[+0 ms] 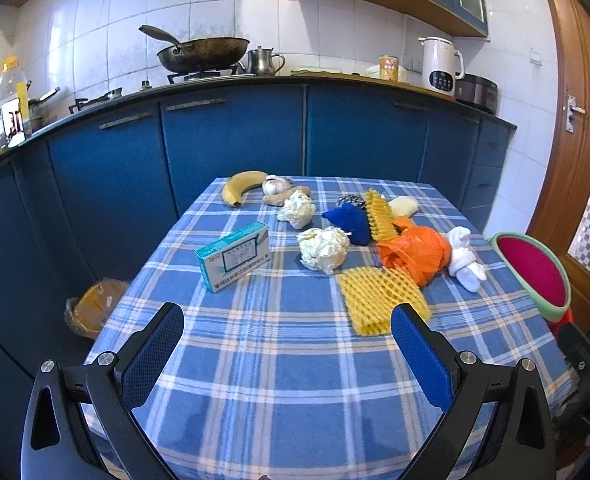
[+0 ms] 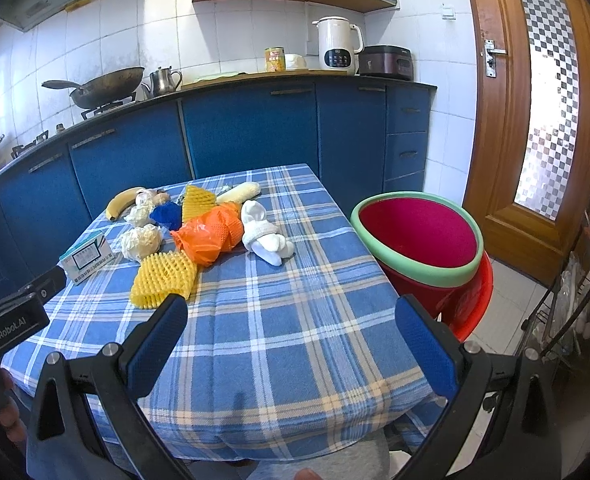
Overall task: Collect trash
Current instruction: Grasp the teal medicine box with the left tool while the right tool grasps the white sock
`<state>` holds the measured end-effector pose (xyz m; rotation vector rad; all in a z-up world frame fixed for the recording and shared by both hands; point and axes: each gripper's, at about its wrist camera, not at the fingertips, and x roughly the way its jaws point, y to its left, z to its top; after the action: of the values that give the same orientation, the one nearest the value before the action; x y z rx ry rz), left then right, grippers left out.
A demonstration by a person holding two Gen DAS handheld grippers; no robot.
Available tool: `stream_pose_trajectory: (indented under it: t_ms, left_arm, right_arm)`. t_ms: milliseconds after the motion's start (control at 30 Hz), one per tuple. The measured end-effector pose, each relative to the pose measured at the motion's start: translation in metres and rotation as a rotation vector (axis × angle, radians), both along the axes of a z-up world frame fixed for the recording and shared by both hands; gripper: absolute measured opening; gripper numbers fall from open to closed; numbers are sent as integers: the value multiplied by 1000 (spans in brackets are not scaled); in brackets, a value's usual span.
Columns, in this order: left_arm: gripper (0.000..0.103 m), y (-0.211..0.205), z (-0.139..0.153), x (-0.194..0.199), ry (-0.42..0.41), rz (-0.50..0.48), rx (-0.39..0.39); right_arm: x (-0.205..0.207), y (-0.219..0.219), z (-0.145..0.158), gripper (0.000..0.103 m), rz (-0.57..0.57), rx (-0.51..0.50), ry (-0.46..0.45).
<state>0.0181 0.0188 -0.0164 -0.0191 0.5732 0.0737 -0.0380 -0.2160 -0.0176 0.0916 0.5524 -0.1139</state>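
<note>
Both grippers, left gripper and right gripper, hover wide open and empty. Nothing collected yet; next, reach the yellow foam net at one o'clock, then the bin.

the desk wore a woven checked cloth, matt and slightly fuzzy. the foam net looked soft, open-meshed and yellow; the orange bag was thin, crinkled, glossy plastic. two paper wads were creased and matt. the socks were white knit cloth. the box was smooth printed card. the basin was glossy plastic. the fingers carried blue textured pads on matt black plastic. the wall tiles shone; the door was varnished wood.
</note>
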Motion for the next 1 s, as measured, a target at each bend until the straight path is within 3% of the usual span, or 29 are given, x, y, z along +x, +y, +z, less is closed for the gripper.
stream_pose_trajectory:
  t_ms: [567, 867, 1000]
  left_arm:
    - [103, 51, -5, 76, 83, 90, 83]
    - [103, 75, -16, 126, 131, 58, 160]
    - [103, 82, -26, 146, 170, 20, 149]
  right_arm:
    - [64, -19, -10, 102, 32, 27, 142]
    - [117, -9, -21, 102, 80, 3, 264]
    - [136, -2, -25, 102, 89, -15, 302]
